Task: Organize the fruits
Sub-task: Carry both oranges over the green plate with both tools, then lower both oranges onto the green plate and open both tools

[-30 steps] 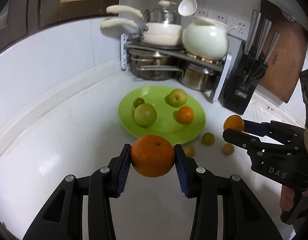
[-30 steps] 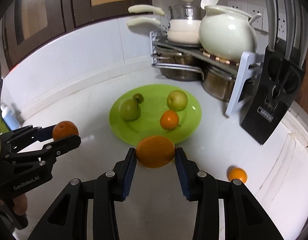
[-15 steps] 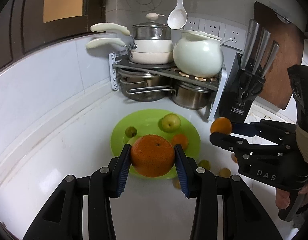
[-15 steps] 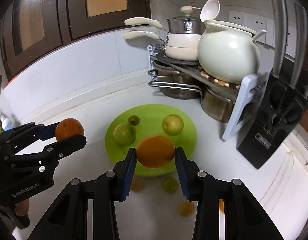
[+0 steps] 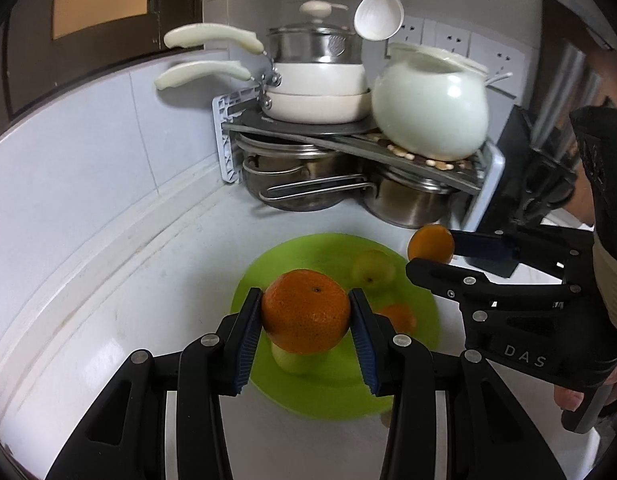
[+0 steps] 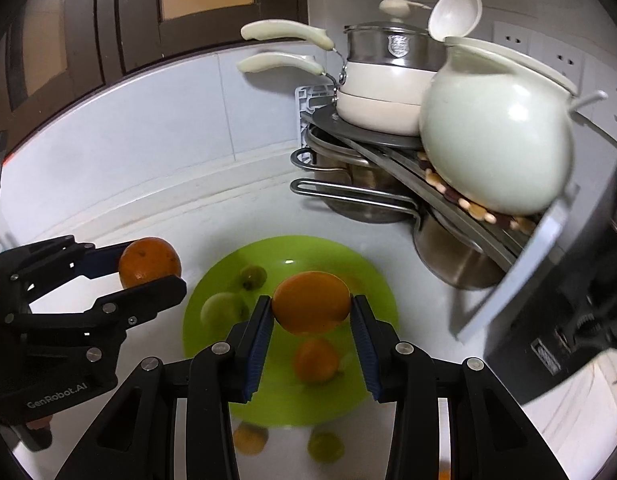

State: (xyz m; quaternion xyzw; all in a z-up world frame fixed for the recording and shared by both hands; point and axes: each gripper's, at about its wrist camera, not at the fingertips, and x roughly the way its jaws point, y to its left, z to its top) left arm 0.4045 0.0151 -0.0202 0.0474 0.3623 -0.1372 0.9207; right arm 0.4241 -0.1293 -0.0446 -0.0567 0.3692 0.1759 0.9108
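Note:
My left gripper (image 5: pixel 306 312) is shut on a large orange (image 5: pixel 304 310) and holds it above the near side of a green plate (image 5: pixel 340 396). My right gripper (image 6: pixel 311 310) is shut on a second orange (image 6: pixel 311 302), also above the plate (image 6: pixel 372 280). On the plate lie two green fruits (image 6: pixel 222 308), a small green one (image 6: pixel 252 276) and a small orange (image 6: pixel 316 360). Each gripper shows in the other's view: the right one (image 5: pixel 430 250) and the left one (image 6: pixel 150 264), each with its fruit.
A pot rack (image 5: pixel 348 148) with pans, steel pots and a white ceramic pot (image 5: pixel 430 116) stands right behind the plate. A black knife block (image 6: pixel 568 320) stands at the right. Small loose fruits (image 6: pixel 250 438) lie on the white counter in front of the plate.
Both grippers, each holding its orange, have moved forward toward the plate and the pot rack; the oranges now hang over the plate. The grips are unchanged.

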